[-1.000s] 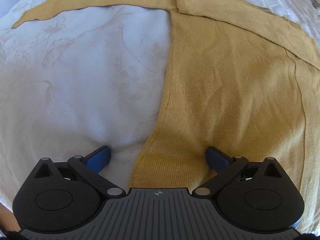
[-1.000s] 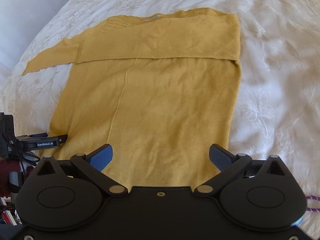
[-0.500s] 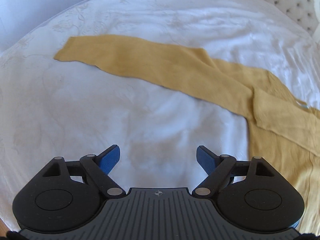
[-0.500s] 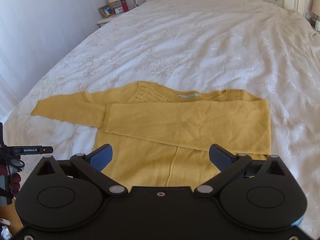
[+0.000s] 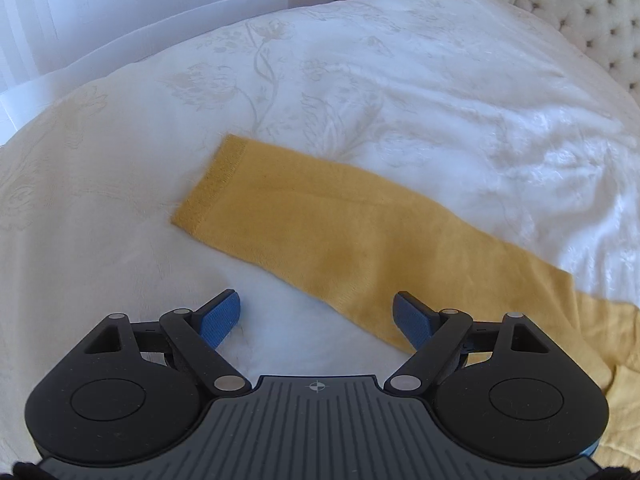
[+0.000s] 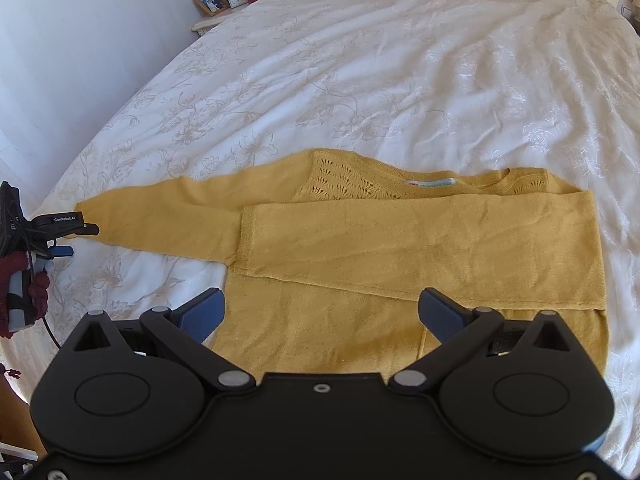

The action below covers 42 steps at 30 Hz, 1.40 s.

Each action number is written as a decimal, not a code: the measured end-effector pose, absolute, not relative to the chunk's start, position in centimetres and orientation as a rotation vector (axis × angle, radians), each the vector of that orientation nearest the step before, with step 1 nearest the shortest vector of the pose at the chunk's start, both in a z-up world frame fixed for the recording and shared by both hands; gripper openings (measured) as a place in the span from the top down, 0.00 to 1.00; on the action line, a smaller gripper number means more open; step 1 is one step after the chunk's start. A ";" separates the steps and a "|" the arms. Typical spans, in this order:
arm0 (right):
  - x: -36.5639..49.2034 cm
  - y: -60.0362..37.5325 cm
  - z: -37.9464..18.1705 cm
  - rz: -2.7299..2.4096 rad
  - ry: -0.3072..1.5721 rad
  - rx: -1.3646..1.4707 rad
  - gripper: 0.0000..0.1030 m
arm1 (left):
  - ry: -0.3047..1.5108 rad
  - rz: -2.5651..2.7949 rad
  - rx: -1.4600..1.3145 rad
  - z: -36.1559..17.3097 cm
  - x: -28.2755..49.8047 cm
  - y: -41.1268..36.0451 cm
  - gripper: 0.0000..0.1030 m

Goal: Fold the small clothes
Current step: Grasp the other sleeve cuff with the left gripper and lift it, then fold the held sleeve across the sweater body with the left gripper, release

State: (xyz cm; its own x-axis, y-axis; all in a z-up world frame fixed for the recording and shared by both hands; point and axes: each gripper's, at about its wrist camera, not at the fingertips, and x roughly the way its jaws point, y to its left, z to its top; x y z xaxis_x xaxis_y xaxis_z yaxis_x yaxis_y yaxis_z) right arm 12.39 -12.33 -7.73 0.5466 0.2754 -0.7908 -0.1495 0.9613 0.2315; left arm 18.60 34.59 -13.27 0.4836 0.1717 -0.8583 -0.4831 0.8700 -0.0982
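A mustard knit sweater (image 6: pixel 400 320) lies flat on the white bedspread (image 6: pixel 400 80). One sleeve is folded across its chest (image 6: pixel 440 240). The other sleeve (image 5: pixel 340 232) stretches out to the left, and its cuff (image 5: pixel 208 184) lies a little ahead of my left gripper (image 5: pixel 316 312). That gripper is open with bare bedspread between its fingers, and the sleeve's near edge reaches its right finger. From the right wrist view the left gripper (image 6: pixel 85 240) sits at the cuff's tip. My right gripper (image 6: pixel 322 308) hovers open over the sweater's body, below the folded sleeve.
The bed's left edge (image 6: pixel 52 208) runs close to the cuff, with a wall beyond. A nightstand (image 6: pixel 224 4) with a photo frame, clock and red bottle stands at the back left. A tufted headboard (image 5: pixel 592 20) closes the far end. A dark red sleeve (image 6: pixel 20 280) holds the left gripper.
My left gripper travelled from the sweater's hem out along the outstretched sleeve to its cuff, its jaws a bit narrower. My right gripper moved up the sweater's body toward the folded sleeve.
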 end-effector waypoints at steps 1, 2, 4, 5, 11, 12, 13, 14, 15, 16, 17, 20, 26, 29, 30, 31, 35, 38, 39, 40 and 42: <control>12.6 -12.0 -7.9 0.255 0.969 0.141 0.01 | 0.988 0.420 -0.357 -13.4 18.9 35.1 0.19; 12.9 -11.8 -8.0 0.257 0.976 0.139 0.01 | 0.985 0.431 -0.363 -13.5 19.1 35.6 0.19; 13.4 -11.2 -8.3 0.266 0.994 0.130 0.01 | 0.980 0.445 -0.383 -13.9 19.9 36.8 0.19; 13.7 -11.0 -8.4 0.269 1.001 0.125 0.01 | 0.977 0.450 -0.396 -14.2 20.4 37.4 0.19; 15.1 -9.8 -9.1 0.286 1.038 0.105 0.01 | 0.937 0.460 -0.456 -15.1 22.1 39.4 0.19; 15.3 -9.6 -9.2 0.287 1.042 0.103 0.01 | 0.921 0.461 -0.468 -15.1 22.2 39.5 0.21; 15.4 -9.6 -9.3 0.288 1.045 0.102 0.01 | 0.905 0.465 -0.477 -15.0 22.2 39.6 0.34; 15.5 -9.5 -9.3 0.289 1.048 0.102 0.01 | 0.894 0.474 -0.483 -14.8 22.3 39.7 0.43; 15.6 -9.5 -9.4 0.289 1.050 0.103 0.01 | 0.893 0.483 -0.489 -14.7 22.4 39.8 0.60; 15.7 -9.5 -9.4 0.288 1.052 0.106 0.01 | 0.890 0.482 -0.500 -14.6 22.5 39.8 0.75; 15.7 -9.5 -9.5 0.287 1.054 0.109 0.01 | 0.879 0.466 -0.517 -14.5 22.4 39.9 0.84; 15.6 -9.8 -9.8 0.283 1.066 0.122 0.01 | 0.838 0.449 -0.557 -13.3 21.9 39.6 0.93; 14.8 -10.8 -10.5 0.276 1.091 0.145 0.01 | 0.742 0.343 -0.491 -8.4 21.0 36.1 0.93; 14.1 -11.6 -10.8 0.274 1.095 0.155 0.01 | 0.698 0.277 -0.436 -5.3 20.6 33.4 0.93; 13.8 -12.0 -10.8 0.275 1.094 0.159 0.01 | 0.684 0.257 -0.424 -4.3 20.4 32.5 0.93; 13.6 -12.2 -10.9 0.278 1.094 0.162 0.01 | 0.668 0.234 -0.412 -3.2 20.4 31.5 0.93; 12.7 -13.6 -11.2 0.297 1.088 0.184 0.01 | 0.596 0.146 -0.374 0.6 20.0 27.2 0.93; 12.0 -14.9 -11.5 0.318 1.081 0.206 0.01 | 0.554 0.079 -0.369 3.1 20.0 23.5 0.93; 11.8 -15.4 -11.5 0.323 1.078 0.213 0.01 | 0.548 0.059 -0.364 3.7 20.1 22.1 0.93; 11.4 -16.0 -11.5 0.326 1.075 0.222 0.01 | 0.547 0.036 -0.361 4.2 20.4 20.7 0.93; 10.9 -17.3 -11.5 0.326 1.068 0.239 0.01 | 0.543 -0.009 -0.356 4.7 20.9 17.9 0.93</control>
